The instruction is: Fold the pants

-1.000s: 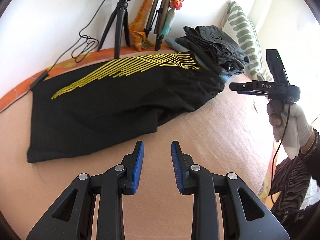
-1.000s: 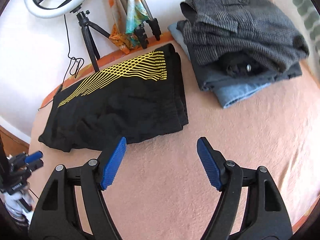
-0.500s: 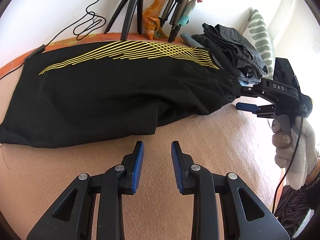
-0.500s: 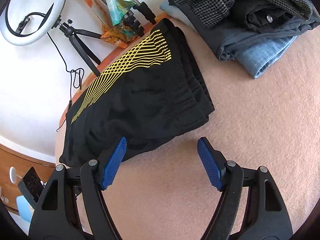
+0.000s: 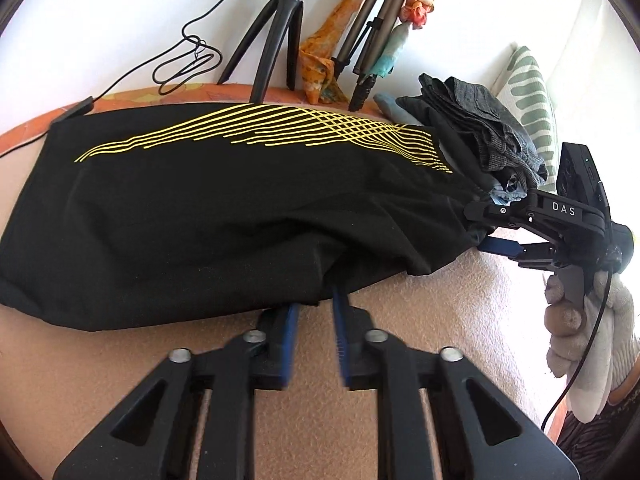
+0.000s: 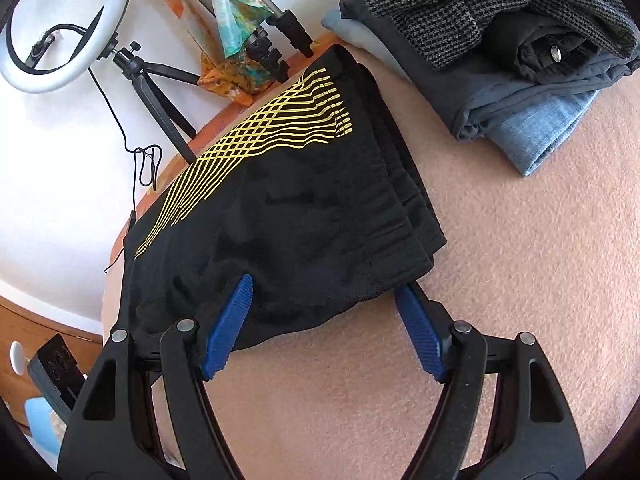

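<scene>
Pants (image 5: 240,216), black with yellow lines, lie across the middle of the frame on the pink blanket (image 5: 440,320), already doubled lengthwise by the look of it. Left gripper (image 5: 316,300), low centre, has just been closing, and its blue pads go in under the near hem, seemingly pinching the cloth there. Right gripper (image 6: 324,300) stands wide open astride the waistband corner, nothing clamped yet, probably so both ends can lift together. Folded clothes (image 6: 500,40) wait at upper right
</scene>
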